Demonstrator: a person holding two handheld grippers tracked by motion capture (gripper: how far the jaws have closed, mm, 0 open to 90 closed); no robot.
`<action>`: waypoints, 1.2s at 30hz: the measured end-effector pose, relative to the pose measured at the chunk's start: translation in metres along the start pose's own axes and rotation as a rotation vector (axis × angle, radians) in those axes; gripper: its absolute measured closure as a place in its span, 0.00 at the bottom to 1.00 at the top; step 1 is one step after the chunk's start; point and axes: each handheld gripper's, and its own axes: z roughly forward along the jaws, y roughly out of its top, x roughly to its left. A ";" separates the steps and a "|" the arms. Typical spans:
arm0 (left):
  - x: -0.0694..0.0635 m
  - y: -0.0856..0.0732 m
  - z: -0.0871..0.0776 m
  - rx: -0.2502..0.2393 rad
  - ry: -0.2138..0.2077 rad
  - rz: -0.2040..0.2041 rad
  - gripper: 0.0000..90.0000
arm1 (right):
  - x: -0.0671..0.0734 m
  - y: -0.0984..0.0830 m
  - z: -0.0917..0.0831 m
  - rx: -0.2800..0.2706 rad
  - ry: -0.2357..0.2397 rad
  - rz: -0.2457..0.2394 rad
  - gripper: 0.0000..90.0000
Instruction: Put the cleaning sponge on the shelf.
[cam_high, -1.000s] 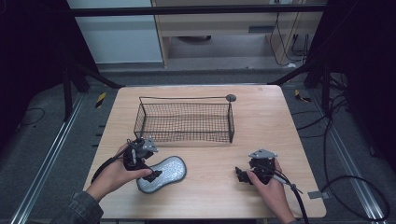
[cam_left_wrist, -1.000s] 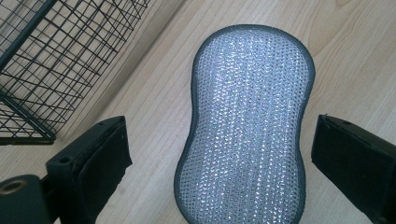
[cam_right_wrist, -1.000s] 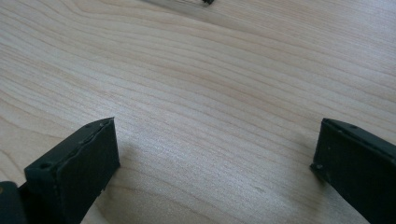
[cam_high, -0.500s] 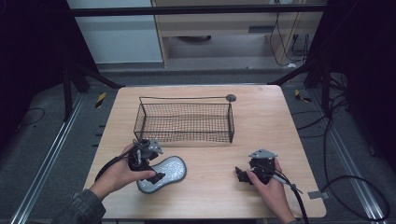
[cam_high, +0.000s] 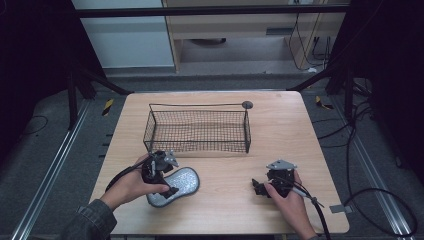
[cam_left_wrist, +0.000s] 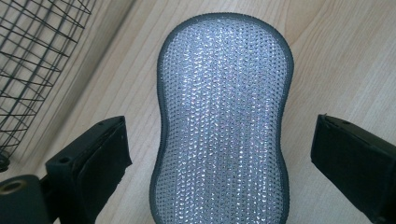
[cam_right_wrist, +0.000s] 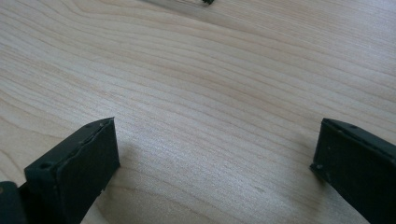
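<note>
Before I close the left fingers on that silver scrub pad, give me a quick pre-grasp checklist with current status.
1. Scrub pad centred between the left gripper fingers: ok.
2. Left fingers open, gaps on both sides of the pad: ok.
3. Pad lying flat on the table: ok.
4. Wire basket apart from the pad, not in the closing path: ok.
5. Right gripper open, nothing between its fingers, well away on the table: ok.
6. Fingers low enough to catch the pad's edges: cannot tell.
</note>
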 end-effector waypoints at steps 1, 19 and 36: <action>0.000 0.000 0.002 0.004 -0.003 0.003 0.04 | 0.000 0.000 0.000 0.000 0.000 0.000 0.00; -0.003 -0.004 0.029 0.067 -0.023 -0.001 0.05 | 0.000 0.000 0.000 0.000 0.000 -0.001 0.00; -0.001 -0.005 0.044 0.078 -0.036 -0.013 0.04 | 0.000 0.000 0.000 0.000 0.001 -0.002 0.00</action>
